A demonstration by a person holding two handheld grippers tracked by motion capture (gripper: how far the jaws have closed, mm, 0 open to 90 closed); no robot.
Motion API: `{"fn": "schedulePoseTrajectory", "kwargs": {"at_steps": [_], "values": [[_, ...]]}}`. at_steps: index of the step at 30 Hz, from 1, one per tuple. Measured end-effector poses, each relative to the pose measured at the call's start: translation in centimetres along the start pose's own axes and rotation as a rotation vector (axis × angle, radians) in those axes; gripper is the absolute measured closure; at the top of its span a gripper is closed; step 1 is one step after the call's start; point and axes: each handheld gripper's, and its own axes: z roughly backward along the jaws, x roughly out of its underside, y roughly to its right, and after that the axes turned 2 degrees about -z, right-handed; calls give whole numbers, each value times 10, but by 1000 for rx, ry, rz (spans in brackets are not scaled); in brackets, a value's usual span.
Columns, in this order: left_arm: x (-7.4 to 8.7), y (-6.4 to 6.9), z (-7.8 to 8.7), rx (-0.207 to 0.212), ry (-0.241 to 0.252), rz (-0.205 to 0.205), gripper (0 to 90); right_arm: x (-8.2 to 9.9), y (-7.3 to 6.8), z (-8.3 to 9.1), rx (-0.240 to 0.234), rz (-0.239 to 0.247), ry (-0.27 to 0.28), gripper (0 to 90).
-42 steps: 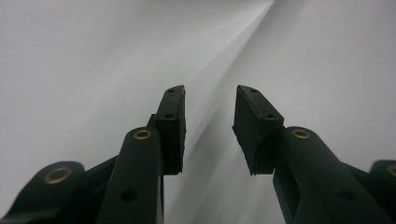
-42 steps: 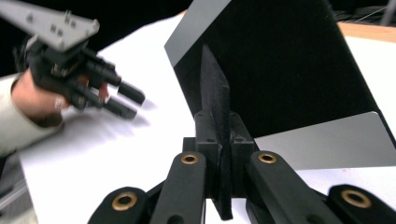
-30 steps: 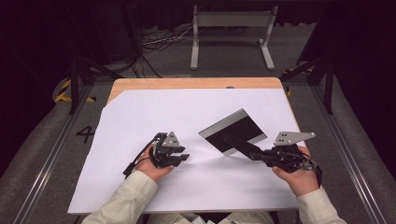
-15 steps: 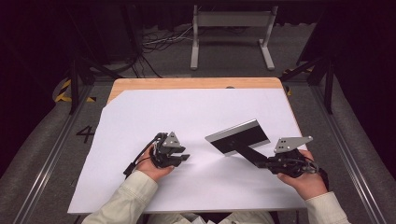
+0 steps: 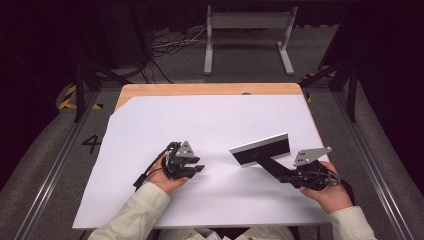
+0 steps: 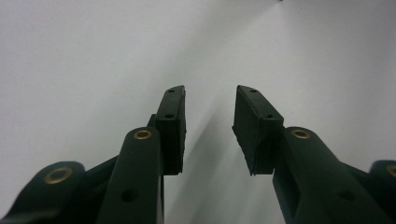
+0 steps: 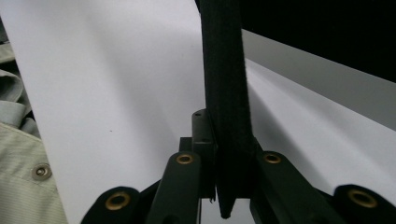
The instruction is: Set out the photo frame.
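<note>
white sheeting (image 5: 210, 130) covers the wooden table (image 5: 200, 89), with dark floor, loose cables (image 5: 170, 45) and a grey metal stand (image 5: 248, 35) beyond its far edge at twelve o'clock in the high view.

my left gripper (image 5: 196, 169) lies low on the white surface at about seven o'clock from the table's centre, held in my left hand (image 5: 167, 177). in the left gripper view its jaws (image 6: 208, 126) stand apart with nothing between them but bare white sheet; the black pads (image 6: 173, 123) face each other across a clear gap.

my right gripper (image 5: 262, 161) is at about four o'clock from the centre, gripped in my right hand (image 5: 327, 192), and its long jaws point toward ten o'clock. between them sits a thin flat panel (image 5: 261, 149), dark on its broad face with a pale strip along its upper edge. the panel stands on edge, tilted, its lower edge close to the sheet; whether it touches the sheet i cannot tell. in the right gripper view the panel (image 7: 225, 93) runs edge-on up from the jaws as a dark, felt-like band, and both pads (image 7: 203, 140) lie against its faces. the jaws have just been opening slightly with the panel between them, yet the pads appear to clamp it. my pale sleeve (image 7: 18, 154) shows at nine o'clock in that view.
</note>
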Motion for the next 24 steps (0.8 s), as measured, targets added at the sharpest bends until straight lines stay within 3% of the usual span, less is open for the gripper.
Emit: {"fn": "schedulePoseTrajectory", "kwargs": {"at_steps": [9,24], "values": [[-1,0,-2,5,2,-2,646,5,4,-5,20,-9,-31,806],[-2,0,-3,4,6,-4,646,9,3,-19,104,37,-165,758]]}}
